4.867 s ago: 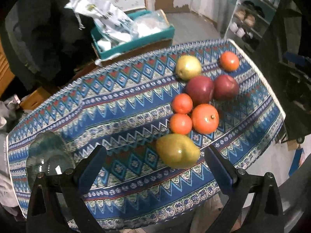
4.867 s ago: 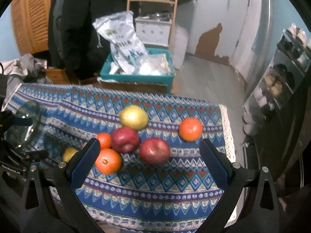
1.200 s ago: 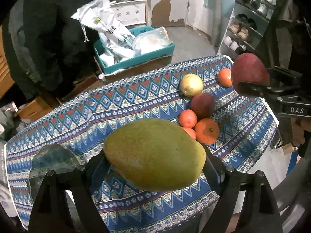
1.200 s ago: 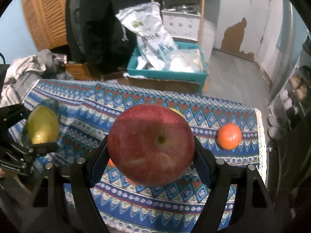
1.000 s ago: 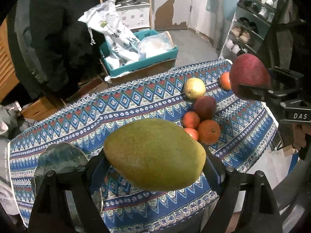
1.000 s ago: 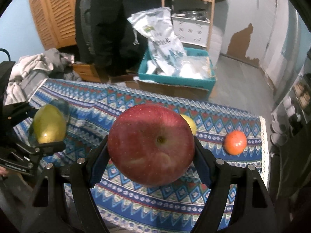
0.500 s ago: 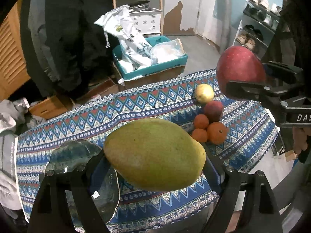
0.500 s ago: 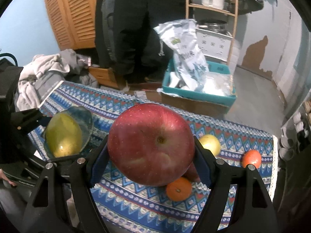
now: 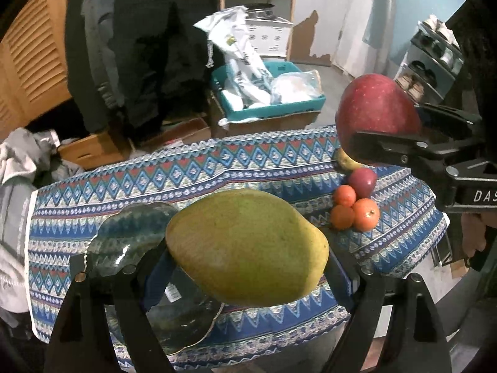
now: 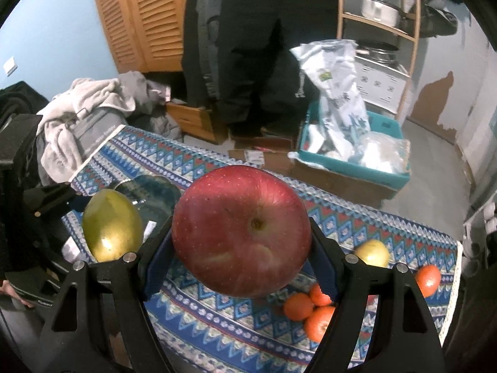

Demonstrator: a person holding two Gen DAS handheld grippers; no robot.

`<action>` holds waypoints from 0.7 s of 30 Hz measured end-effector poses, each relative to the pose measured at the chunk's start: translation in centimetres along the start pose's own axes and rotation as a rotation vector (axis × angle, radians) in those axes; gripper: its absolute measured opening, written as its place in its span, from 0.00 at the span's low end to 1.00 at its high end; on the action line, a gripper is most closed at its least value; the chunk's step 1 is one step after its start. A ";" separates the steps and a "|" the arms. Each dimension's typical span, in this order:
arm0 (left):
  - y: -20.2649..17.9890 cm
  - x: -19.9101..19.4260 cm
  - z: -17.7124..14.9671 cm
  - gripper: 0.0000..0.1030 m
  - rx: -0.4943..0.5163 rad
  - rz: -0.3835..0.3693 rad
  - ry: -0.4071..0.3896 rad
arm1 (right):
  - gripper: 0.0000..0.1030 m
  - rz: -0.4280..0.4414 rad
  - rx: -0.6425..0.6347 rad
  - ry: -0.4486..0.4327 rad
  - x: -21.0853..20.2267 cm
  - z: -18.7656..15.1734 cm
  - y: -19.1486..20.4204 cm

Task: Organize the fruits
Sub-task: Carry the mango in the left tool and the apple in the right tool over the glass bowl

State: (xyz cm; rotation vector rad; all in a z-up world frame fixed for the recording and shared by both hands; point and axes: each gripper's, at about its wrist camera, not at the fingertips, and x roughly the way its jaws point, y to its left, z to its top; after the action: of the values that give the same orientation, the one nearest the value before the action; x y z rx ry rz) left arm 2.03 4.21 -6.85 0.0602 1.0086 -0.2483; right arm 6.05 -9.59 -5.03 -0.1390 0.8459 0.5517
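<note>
Two tools each clench fruit, left tool [image 9: 248, 267] a mango [image 9: 247, 247], right tool [image 10: 239, 248] a red apple [image 10: 240, 230]; lower each gently into the glass bowl [image 9: 130, 233] at the table's left.

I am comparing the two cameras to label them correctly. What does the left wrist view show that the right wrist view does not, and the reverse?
Only the left wrist view shows the small dark red apple lying on the cloth beside the oranges, and the shoe rack at the right. Only the right wrist view shows a lone orange near the cloth's right edge and the metal pot on the shelf. Both show the mango held in the left gripper, the big red apple held in the right gripper, the glass bowl, the patterned tablecloth and the teal crate.
</note>
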 end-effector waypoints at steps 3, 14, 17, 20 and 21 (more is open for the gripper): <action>1.4 -0.2 -0.2 0.84 -0.026 0.005 -0.003 | 0.76 0.020 -0.012 -0.001 0.6 0.5 1.1; 6.0 -0.8 -1.7 0.84 -0.106 0.037 -0.002 | 0.76 0.068 -0.064 0.024 3.3 2.4 5.6; 7.4 -0.8 -2.3 0.84 -0.132 0.049 0.005 | 0.76 0.083 -0.074 0.035 4.2 2.9 6.7; 8.8 -0.7 -2.9 0.84 -0.166 0.047 0.016 | 0.76 0.099 -0.088 0.050 5.2 3.2 7.9; 9.3 -0.7 -3.0 0.84 -0.177 0.046 0.021 | 0.76 0.107 -0.093 0.056 5.6 3.3 8.4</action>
State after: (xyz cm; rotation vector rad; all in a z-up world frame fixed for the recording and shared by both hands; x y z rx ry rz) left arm 1.36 13.82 -8.51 -0.0752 1.0453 -0.1161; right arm 6.97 0.93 -6.16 -0.1961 0.8865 0.6907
